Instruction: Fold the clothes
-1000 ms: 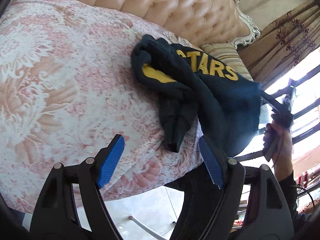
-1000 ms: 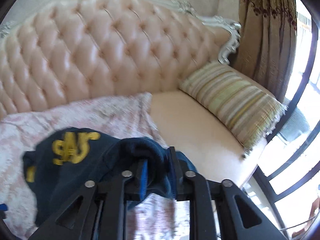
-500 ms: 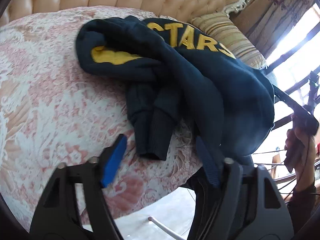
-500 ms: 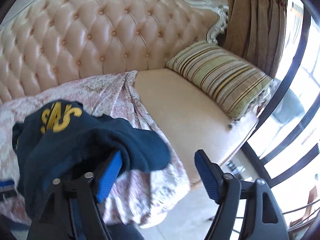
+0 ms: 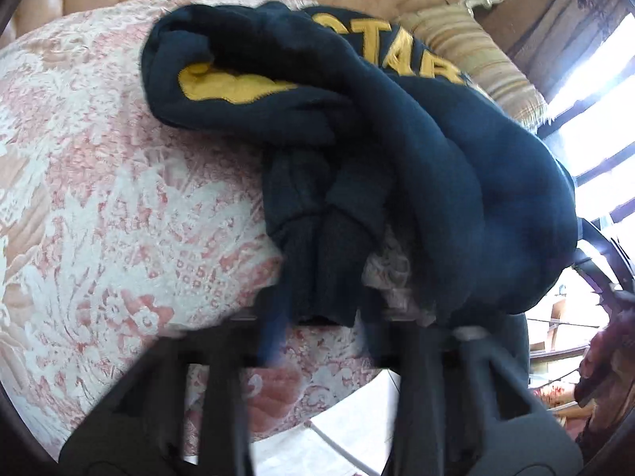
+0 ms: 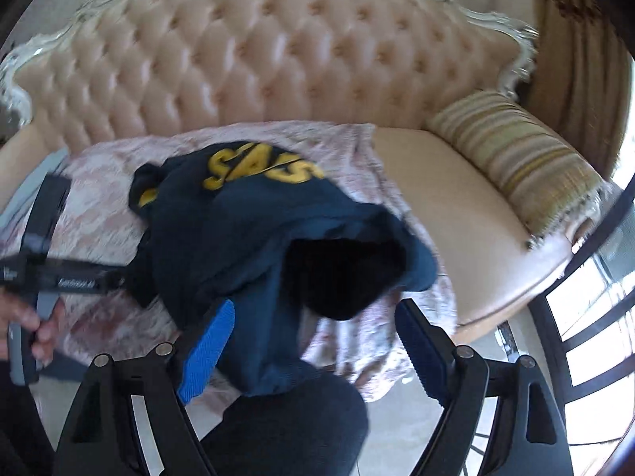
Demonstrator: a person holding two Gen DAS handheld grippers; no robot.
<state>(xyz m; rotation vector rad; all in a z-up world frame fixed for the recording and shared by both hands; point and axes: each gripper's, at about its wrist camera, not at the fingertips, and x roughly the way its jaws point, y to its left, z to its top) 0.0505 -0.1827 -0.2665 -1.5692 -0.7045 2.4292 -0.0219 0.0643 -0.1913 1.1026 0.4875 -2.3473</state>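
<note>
A navy sweatshirt [image 5: 416, 150] with yellow letters lies crumpled on a pink floral cover [image 5: 99, 206] over the sofa seat. My left gripper [image 5: 323, 313] is blurred and has closed in on the sweatshirt's ribbed cuff [image 5: 317, 269] at the cover's front edge; the cuff sits between the fingers. In the right wrist view the sweatshirt [image 6: 254, 222] hangs over the cover's front edge. My right gripper [image 6: 313, 341] is open, with a fold of the sweatshirt lying between its blue pads [image 6: 206, 353], not clamped. The left gripper's body shows at the left there.
A tufted cream sofa back [image 6: 258, 59] rises behind. A striped cushion [image 6: 512, 158] lies on the bare seat at the right. Brown curtains [image 6: 575, 39] and a dark window frame [image 6: 587, 317] stand at the far right. Floor lies below the sofa's front edge.
My right gripper opened and let go of the sweatshirt, then backed away. My left gripper moved in onto the cuff and its fingers closed from wide open.
</note>
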